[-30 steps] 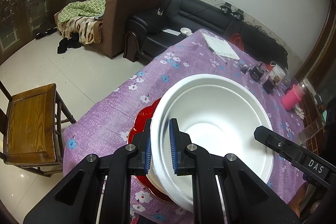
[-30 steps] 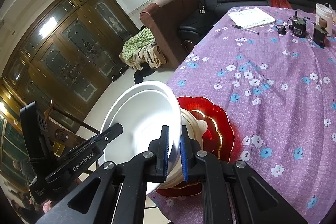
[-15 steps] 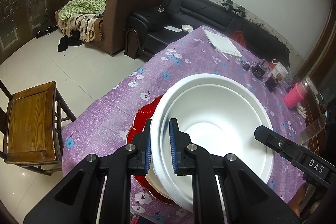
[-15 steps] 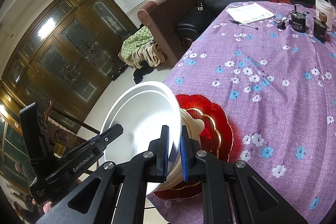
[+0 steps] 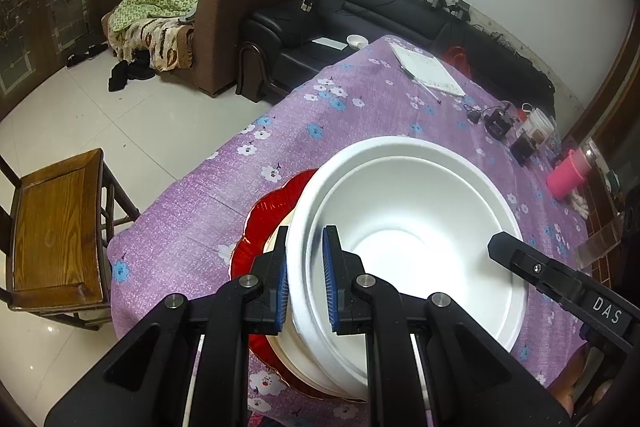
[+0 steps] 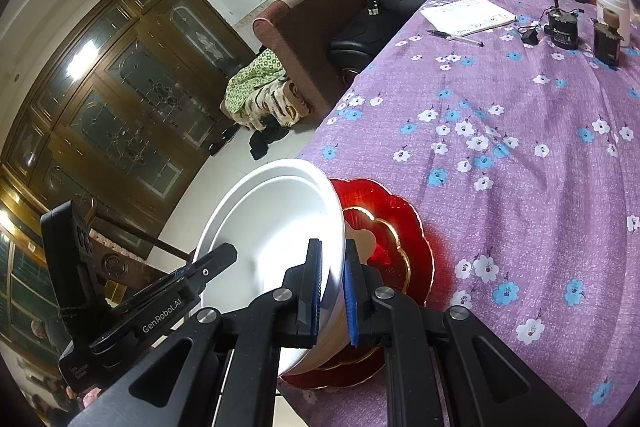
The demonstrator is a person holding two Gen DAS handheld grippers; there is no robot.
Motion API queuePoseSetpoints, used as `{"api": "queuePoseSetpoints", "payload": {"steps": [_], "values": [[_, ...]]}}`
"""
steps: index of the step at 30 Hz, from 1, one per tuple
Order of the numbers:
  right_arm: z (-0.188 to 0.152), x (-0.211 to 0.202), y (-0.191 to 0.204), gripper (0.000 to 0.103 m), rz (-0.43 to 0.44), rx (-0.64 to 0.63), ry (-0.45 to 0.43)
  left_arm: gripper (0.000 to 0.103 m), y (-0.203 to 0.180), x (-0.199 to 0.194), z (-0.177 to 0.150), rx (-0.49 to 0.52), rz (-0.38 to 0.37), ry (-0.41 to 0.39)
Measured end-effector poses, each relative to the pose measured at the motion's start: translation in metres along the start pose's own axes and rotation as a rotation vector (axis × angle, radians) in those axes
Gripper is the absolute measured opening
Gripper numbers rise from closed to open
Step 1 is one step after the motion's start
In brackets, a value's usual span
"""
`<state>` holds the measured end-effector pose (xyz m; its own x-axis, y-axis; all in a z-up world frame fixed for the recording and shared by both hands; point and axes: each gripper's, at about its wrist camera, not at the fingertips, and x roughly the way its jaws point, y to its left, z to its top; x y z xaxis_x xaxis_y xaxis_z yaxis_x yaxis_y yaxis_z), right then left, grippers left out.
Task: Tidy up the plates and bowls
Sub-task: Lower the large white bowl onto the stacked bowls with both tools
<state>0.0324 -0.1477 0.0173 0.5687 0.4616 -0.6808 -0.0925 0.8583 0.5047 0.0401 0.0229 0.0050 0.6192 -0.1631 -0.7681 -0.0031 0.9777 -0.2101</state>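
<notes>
Both the left gripper [image 5: 305, 281] and right gripper [image 6: 333, 293] pinch the smooth round white bowl's [image 5: 416, 223] rim above a scalloped glossy red plate [image 6: 390, 227]

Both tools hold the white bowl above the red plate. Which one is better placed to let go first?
Probably the right tool. It pinches the white bowl at the rim over the red plate. The left tool holds the opposite rim and can steady it.

"DAS" on right gripper [image 5: 496, 247] arm, right of white bowl [image 5: 412, 227]. "GenRobot.AI" on left gripper [image 6: 228, 255] arm, left of bowl (smaller print below unreadable).
</notes>
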Motion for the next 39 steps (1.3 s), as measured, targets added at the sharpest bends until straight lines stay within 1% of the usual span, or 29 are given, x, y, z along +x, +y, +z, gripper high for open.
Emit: {"api": "queuePoseSetpoints", "payload": {"steps": [8, 15, 21, 30, 39], "values": [[0.001, 0.001, -0.002, 0.011, 0.012, 0.011, 0.004, 0.011, -0.001, -0.001, 0.003, 0.003, 0.006, -0.001], [0.0, 0.005, 0.0, 0.012, 0.026, 0.006, 0.019, 0.011, 0.005, -0.004, 0.004, -0.008, 0.007, -0.001], [-0.002, 0.007, 0.004, 0.012, 0.036, -0.002, 0.027, 0.011, 0.008, -0.013, 0.002, -0.003, 0.015, -0.024], [-0.005, 0.018, 0.003, 0.012, 0.018, -0.004, 0.053, 0.011, 0.012, -0.001, -0.003, -0.003, 0.022, 0.011], [-0.007, 0.021, 0.002, 0.012, 0.015, -0.006, 0.055, 0.011, 0.014, 0.001, -0.004, 0.007, 0.028, 0.014]]}}
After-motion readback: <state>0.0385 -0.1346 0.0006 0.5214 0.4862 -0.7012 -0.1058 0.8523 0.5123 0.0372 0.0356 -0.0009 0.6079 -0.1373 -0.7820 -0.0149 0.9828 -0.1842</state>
